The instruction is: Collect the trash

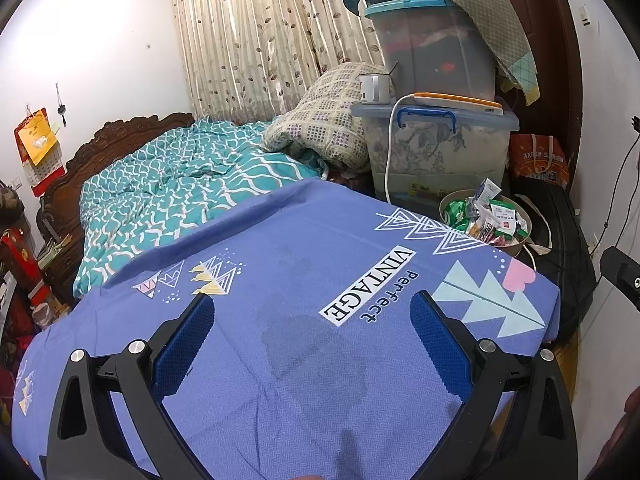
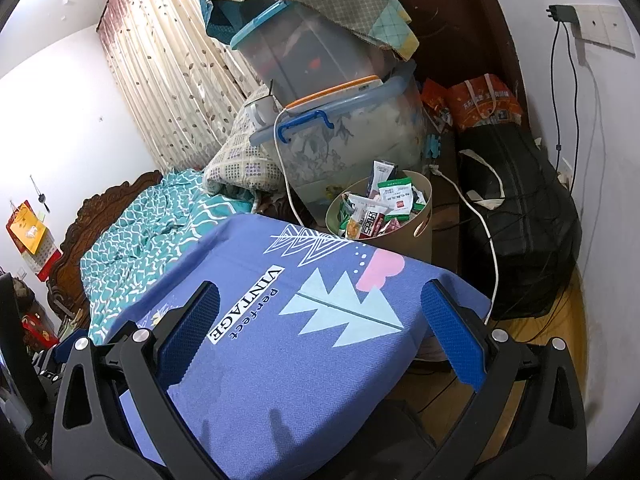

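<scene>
I see a blue printed cloth (image 1: 288, 280) reading "Perfect VINTAGE" spread over the counter. Beyond it lies a teal wave-patterned quilt (image 1: 160, 196) on a bed with a carved dark wooden headboard (image 1: 116, 136). Two clear plastic storage boxes (image 2: 352, 136) are stacked by a beige leaf-print curtain (image 1: 256, 36), with a white enamel mug (image 1: 374, 88) on the lower lid. A black zipped bag (image 2: 520, 216) sits on the floor by the wall.
</scene>
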`<action>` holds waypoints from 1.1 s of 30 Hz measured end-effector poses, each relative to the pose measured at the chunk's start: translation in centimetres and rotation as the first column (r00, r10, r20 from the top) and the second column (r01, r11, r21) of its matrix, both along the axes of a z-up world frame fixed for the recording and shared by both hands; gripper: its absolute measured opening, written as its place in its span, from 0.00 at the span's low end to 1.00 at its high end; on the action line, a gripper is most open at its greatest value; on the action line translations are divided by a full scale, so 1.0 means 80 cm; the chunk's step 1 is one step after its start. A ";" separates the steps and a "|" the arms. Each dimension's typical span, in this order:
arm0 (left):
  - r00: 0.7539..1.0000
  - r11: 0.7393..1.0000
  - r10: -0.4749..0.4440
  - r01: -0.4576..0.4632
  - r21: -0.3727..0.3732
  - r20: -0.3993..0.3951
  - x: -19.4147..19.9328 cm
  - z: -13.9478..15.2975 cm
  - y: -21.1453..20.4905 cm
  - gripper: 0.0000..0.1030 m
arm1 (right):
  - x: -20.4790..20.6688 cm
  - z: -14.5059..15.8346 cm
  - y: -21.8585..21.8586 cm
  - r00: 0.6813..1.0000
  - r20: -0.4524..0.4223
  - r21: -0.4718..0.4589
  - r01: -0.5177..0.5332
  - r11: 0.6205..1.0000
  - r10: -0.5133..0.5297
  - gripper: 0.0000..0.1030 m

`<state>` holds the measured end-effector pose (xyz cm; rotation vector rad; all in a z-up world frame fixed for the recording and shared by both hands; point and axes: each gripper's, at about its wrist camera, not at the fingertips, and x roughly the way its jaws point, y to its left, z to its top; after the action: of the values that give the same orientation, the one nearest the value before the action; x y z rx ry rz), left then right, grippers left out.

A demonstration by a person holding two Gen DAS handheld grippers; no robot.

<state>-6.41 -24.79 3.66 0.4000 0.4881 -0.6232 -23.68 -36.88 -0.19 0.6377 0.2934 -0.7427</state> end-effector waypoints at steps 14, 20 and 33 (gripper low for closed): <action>1.000 1.000 -0.006 0.006 0.029 -0.006 0.001 -0.008 -0.006 0.92 | 0.004 -0.012 0.004 1.000 -0.005 0.009 -0.004 1.000 0.004 0.97; 1.000 0.999 -0.003 0.003 0.038 -0.005 0.001 -0.013 -0.008 0.92 | 0.006 -0.013 0.000 1.000 -0.007 0.014 -0.006 1.000 0.006 0.97; 1.000 0.999 -0.005 0.005 0.049 -0.005 0.001 -0.018 -0.010 0.92 | 0.006 -0.016 0.000 1.000 -0.010 0.018 -0.005 1.000 0.006 0.97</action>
<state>-6.37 -25.59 2.25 0.4459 0.5076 -0.6178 -23.20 -36.88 -1.45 0.6499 0.3113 -0.7390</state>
